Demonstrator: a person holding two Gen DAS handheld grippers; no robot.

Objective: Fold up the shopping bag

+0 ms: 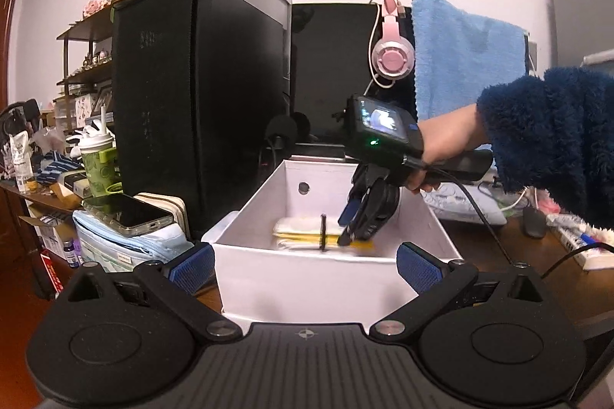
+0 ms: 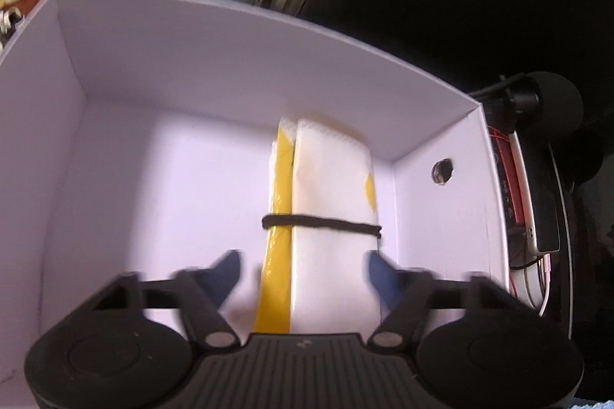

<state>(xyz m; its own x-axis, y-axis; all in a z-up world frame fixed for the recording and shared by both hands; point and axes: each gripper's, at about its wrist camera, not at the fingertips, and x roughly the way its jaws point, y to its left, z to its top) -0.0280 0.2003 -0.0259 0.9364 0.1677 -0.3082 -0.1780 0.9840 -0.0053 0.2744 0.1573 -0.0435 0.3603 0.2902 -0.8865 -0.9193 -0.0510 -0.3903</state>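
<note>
The folded shopping bag (image 2: 330, 194), white with a yellow strip, lies flat on the floor of a white box (image 2: 230, 71) with a black band (image 2: 322, 223) around it. My right gripper (image 2: 305, 274) reaches down into the box, open, with its blue fingers on either side of the bag's near end; the view is motion-blurred. In the left wrist view, the bag (image 1: 303, 228) shows inside the box (image 1: 307, 278), with the right gripper (image 1: 351, 230) tilted down onto its right end. My left gripper (image 1: 305, 271) is held open in front of the box's near wall, holding nothing.
A black computer tower (image 1: 199, 94) stands left of the box. A phone (image 1: 130, 213) lies on a blue pouch beside it, with a green cup (image 1: 98, 163) behind. Pink headphones (image 1: 391, 56) and a blue towel (image 1: 460, 56) hang behind. A hand in a blue fleece sleeve (image 1: 545, 132) holds the right gripper.
</note>
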